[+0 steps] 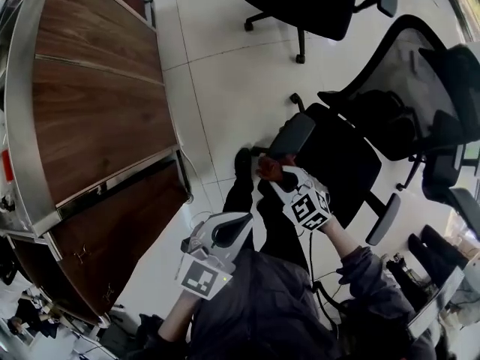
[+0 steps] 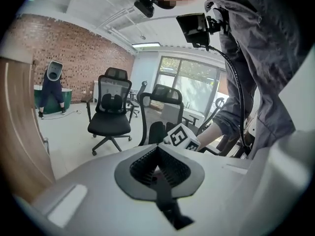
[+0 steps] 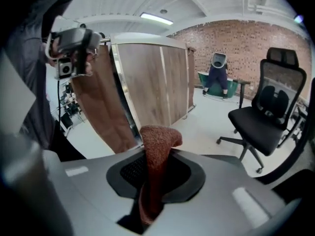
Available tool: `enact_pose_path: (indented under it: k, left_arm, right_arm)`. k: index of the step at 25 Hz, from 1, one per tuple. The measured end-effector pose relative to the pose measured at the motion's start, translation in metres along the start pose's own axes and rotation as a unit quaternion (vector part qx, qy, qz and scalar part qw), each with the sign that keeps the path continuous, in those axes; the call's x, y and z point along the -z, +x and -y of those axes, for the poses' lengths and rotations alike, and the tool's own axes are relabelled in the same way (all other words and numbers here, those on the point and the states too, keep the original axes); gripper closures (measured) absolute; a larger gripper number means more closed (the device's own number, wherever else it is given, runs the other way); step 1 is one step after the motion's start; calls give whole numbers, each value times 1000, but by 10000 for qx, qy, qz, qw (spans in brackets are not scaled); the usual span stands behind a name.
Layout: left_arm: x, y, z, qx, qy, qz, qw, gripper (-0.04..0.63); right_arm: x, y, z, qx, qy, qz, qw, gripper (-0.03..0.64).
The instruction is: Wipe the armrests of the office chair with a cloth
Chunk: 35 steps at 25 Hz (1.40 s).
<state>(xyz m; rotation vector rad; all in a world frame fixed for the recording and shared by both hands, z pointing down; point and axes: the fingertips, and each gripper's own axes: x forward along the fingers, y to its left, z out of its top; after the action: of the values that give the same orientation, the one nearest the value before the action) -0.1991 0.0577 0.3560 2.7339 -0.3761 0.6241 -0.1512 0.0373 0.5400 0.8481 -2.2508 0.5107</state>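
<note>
Right gripper (image 3: pixel 153 193) jaws are mostly covered by the rust-red cloth (image 3: pixel 156 146) they clamp; the cloth stands up between the pads and flops over at its top. In the head view the cloth sits at the near end of the left armrest (image 1: pixel 291 135) of the office chair (image 1: pixel 341 160). Contact with the pad can't be confirmed, since the gripper body and the cloth cover that spot. The chair base is hidden under the seat, with only one caster leg showing beside the armrest. The other armrest (image 1: pixel 382 220) lies to the right and nearer, well apart from the cloth. Left gripper (image 2: pixel 158 167) jaws are pressed together with nothing in them, held low by the person's body, well apart from the chair. The person's dark shoe (image 1: pixel 241 163) is just left of the cloth. A wooden table (image 1: pixel 97 126) fills the left side, cut off by the frame. A second black chair (image 1: pixel 311 2) is far, its top cut off. More chairs at the right edge are partly out of frame. A far figure by a green tub (image 3: pixel 216 77) at the brick wall (image 3: pixel 236 33) is too small to make out.
</note>
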Motion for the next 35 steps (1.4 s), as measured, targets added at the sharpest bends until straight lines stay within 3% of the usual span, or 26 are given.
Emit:
enact_pose_path:
  k: [4,8,14,19,24,28,35]
  left_arm:
    - [5,10,-3,242,25,30,9997,580]
    - [14,15,-5,383,53,23,9992,580]
    - [24,15,-8,453,63,-35,9989,580]
    - [35,7,-12,452,-1,-100,9989,580]
    - [38,6,-17,501,6,-157,9986,580]
    - [37,9,-20,541,-13,-144,9984,580]
    - [33,14,-20,724,27,-132,9973,580]
  right_arm:
    - [-1,-5,-43,-315,-44,31,9995,557]
    - [-2,-3,-41,-281,-44,60,9996,557]
    - [13,-2,65,556,157,-27,9983,557]
    - [29,-2,159,1307,606,-180,9894,557]
    - [34,-3,203,1831,882,-301,9787,557]
    - [21,1,173,1634,601,-256,9844,557]
    - [8,10,43,884,163,-190,9958,557]
